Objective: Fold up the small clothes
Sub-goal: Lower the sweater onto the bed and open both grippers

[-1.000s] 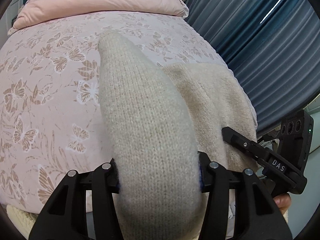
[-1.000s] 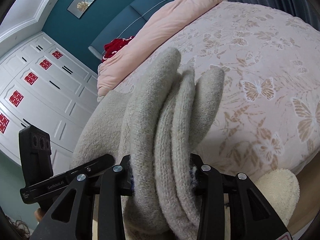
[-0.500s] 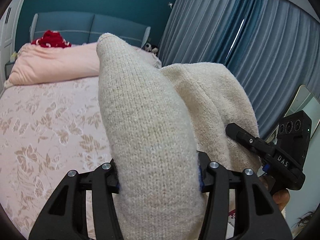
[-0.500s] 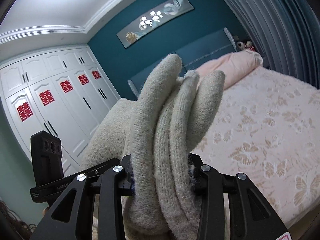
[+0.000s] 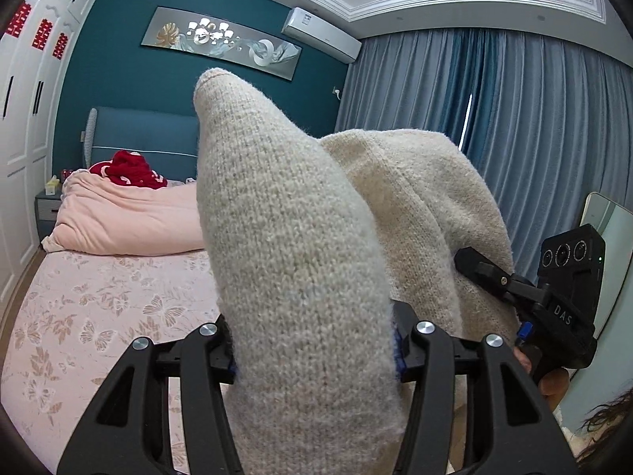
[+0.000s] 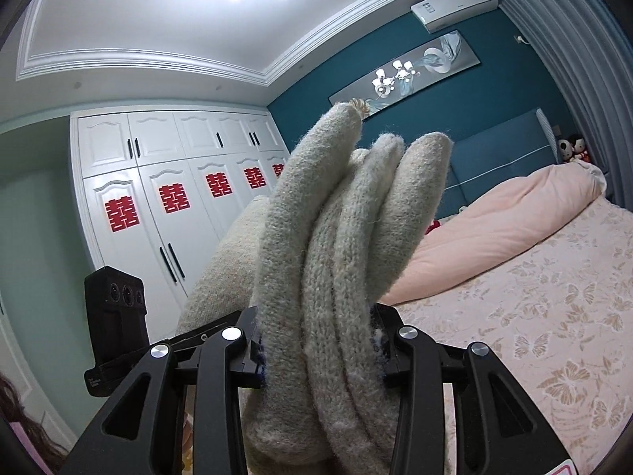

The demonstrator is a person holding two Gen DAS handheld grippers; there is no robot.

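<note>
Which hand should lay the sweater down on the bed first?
Probably the right. The right gripper clamps several bunched folds of the sweater, with open bed beside it. The left gripper pinches one smooth fold, better for steadying.

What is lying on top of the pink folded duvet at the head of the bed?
A red bundle of fabric lies on the pink duvet, near the blue headboard. The cream knit garment held up by the left gripper hides the duvet's right part.

A: What was the surface?
B: Bed point(image 5: 99, 316), pink butterfly sheet.
A: Anything on it?
B: Pink duvet point(image 5: 130, 221) bunched at headboard end, w/ red cloth point(image 5: 128, 168) on top.
</note>
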